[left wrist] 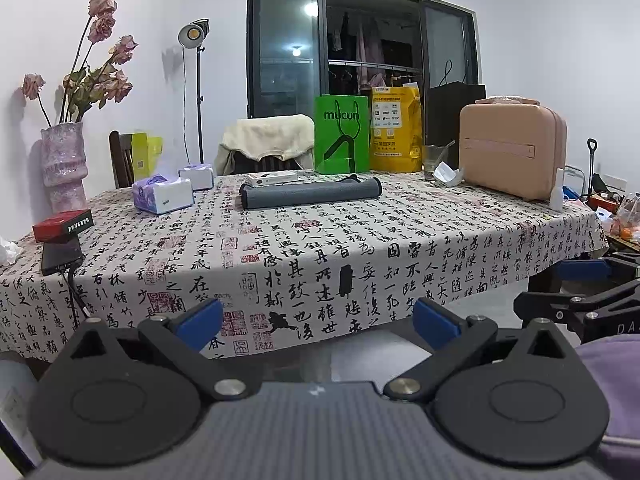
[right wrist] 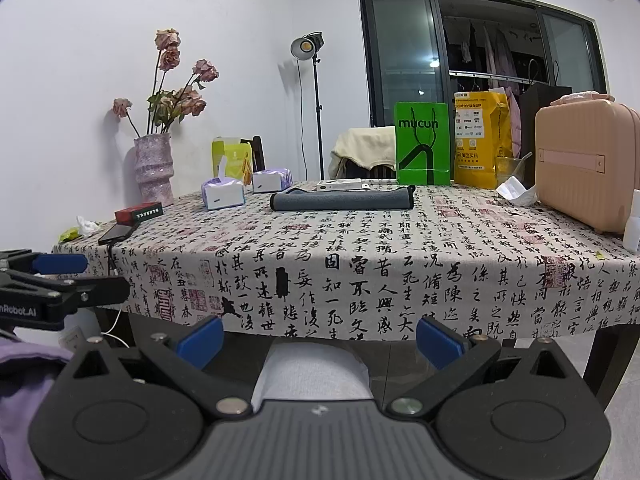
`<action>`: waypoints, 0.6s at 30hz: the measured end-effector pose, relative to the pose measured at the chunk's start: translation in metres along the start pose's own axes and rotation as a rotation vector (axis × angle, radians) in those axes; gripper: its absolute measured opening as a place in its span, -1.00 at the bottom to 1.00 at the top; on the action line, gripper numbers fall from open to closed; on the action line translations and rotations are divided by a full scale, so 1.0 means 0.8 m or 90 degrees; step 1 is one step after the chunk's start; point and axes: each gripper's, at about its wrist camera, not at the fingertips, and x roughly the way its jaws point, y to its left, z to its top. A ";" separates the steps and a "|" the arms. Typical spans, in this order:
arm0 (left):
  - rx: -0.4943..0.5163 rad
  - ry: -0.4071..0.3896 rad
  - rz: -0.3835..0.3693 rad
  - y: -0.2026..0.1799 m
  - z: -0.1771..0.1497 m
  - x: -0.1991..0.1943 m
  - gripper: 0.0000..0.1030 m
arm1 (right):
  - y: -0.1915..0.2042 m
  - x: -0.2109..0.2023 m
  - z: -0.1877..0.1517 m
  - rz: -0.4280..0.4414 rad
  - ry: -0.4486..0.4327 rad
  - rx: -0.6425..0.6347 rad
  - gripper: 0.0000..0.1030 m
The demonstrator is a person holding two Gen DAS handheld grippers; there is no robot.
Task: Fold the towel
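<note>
A dark grey towel (left wrist: 310, 194) lies folded into a long narrow strip on the far middle of the table; it also shows in the right wrist view (right wrist: 342, 201). My left gripper (left wrist: 319, 320) is open and empty, held low in front of the table's near edge, well short of the towel. My right gripper (right wrist: 320, 338) is open and empty too, also below and in front of the table edge. The right gripper shows at the right side of the left wrist view (left wrist: 576, 292), and the left gripper at the left side of the right wrist view (right wrist: 60, 280).
The table wears a calligraphy cloth (left wrist: 320, 248). On it stand a pink vase (left wrist: 64, 164), tissue packs (left wrist: 162, 196), a red box (left wrist: 62, 224), a phone (left wrist: 60, 256), a green bag (left wrist: 342, 140), a yellow bag (left wrist: 396, 128) and a pink case (left wrist: 512, 150).
</note>
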 end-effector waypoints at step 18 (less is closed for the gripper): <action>-0.004 0.003 -0.019 0.004 -0.002 0.007 1.00 | -0.004 0.010 -0.001 -0.010 -0.001 -0.001 1.00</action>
